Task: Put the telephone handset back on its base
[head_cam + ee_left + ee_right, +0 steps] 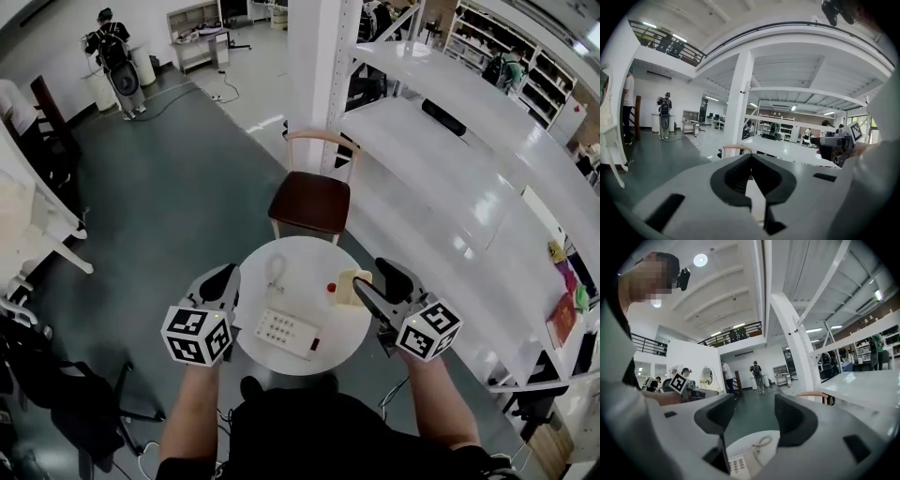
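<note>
On the small round white table (309, 258) lies a flat white telephone base (286, 333) with a keypad, which also shows in the right gripper view as the keypad (738, 465). A looped white cord (276, 274) lies toward the table's far side. A cream-coloured piece (349, 284) sits at the right rim, partly behind my right gripper (373, 279); I cannot tell whether it is the handset. That gripper is open and empty (752, 411), raised over the table's right edge. My left gripper (225, 278) hovers at the left rim, with the jaws meeting at their tips (751, 157) and nothing between them.
A small red object (330, 288) sits beside the cream piece. A wooden chair (311, 199) stands just beyond the table, in front of a white pillar (319, 66). Long white shelves (450, 169) run along the right. A person (117, 61) stands far off at the back left.
</note>
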Available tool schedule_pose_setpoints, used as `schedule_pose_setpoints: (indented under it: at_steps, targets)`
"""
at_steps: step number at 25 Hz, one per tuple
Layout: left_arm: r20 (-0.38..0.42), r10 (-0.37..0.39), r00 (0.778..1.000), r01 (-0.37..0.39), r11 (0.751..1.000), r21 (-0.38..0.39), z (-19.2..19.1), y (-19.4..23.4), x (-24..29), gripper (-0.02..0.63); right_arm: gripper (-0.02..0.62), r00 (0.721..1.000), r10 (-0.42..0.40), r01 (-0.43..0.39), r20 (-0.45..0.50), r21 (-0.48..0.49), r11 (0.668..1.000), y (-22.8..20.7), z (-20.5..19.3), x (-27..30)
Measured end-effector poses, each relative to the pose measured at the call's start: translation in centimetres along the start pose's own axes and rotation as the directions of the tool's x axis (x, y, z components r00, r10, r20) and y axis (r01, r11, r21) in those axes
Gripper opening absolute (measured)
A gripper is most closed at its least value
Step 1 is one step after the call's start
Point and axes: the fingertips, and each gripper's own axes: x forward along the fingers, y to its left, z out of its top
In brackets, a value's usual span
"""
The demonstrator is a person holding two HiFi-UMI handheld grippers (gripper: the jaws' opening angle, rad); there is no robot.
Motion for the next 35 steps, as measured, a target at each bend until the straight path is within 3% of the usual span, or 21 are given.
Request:
schedule_pose_setpoints:
  at_steps: [6, 9, 15, 25, 35]
  targets:
    - [0.046, 0.008, 0.999, -0.010, 1.000, 0.030, 2.6, -2.4, 0.8, 0.009, 0.210, 0.998, 0.009, -0.003, 0.058, -0.110, 0.994, -1.4, 4.0, -1.3]
    - [0.062, 0.012, 0.998, -0.015, 0.998, 0.054, 3.7, -2.0, 0.7, 0.009, 0.187, 0.996, 0.003, 0.008, 0.090, -0.121, 0.993, -1.2, 5.9, -1.3]
    - [0.100, 0.011, 0.995, -0.021, 0.995, 0.100, 6.1, 0.2, 0.3, 0.009, 0.006, 0.990, 0.036, -0.018, 0.138, -0.129, 0.991, 1.3, 8.6, 0.0]
    - [0.116, -0.006, 0.993, -0.002, 0.998, 0.066, 6.3, 2.5, 0.0, 0.009, 0.003, 0.985, 0.039, -0.020, 0.170, -0.112, 0.994, 2.1, 8.7, 2.7]
    - [0.116, -0.007, 0.993, -0.004, 0.996, 0.088, 6.1, 1.7, -0.4, 0.009, 0.003, 0.988, 0.023, -0.002, 0.150, -0.138, 0.990, 2.5, 8.1, 3.7]
